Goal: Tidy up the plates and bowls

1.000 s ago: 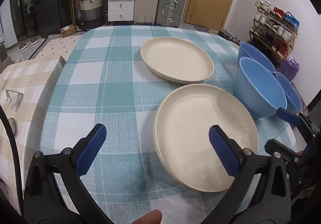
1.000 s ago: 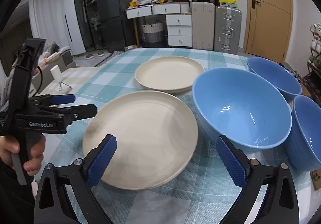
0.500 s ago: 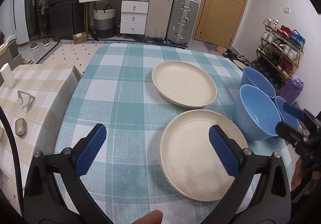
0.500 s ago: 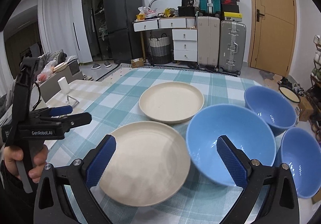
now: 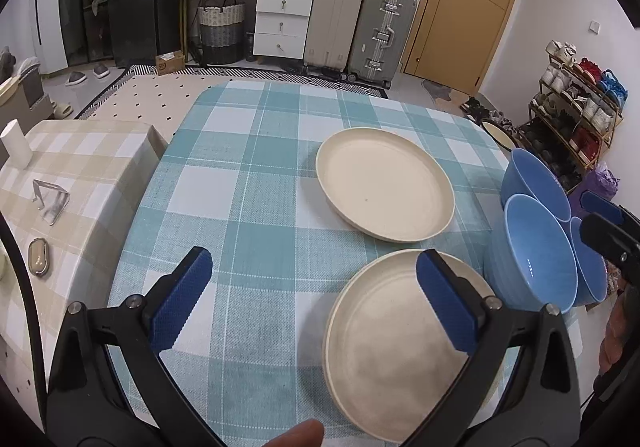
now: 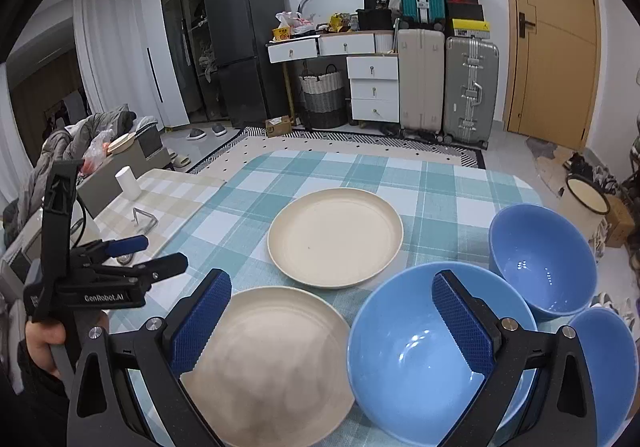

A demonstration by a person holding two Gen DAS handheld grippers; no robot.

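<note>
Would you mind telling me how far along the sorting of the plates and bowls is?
Nothing looks done yet. The two cream plates lie apart on the checked tablecloth, and the three blue bowls stand unstacked. The left gripper and right gripper are open, holding nothing. All stacking remains.

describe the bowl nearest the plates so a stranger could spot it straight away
On the teal checked tablecloth, find the three blue bowls on the right. It is the middle bowl, beside the near cream plate, and the only bowl next to a plate.
</note>
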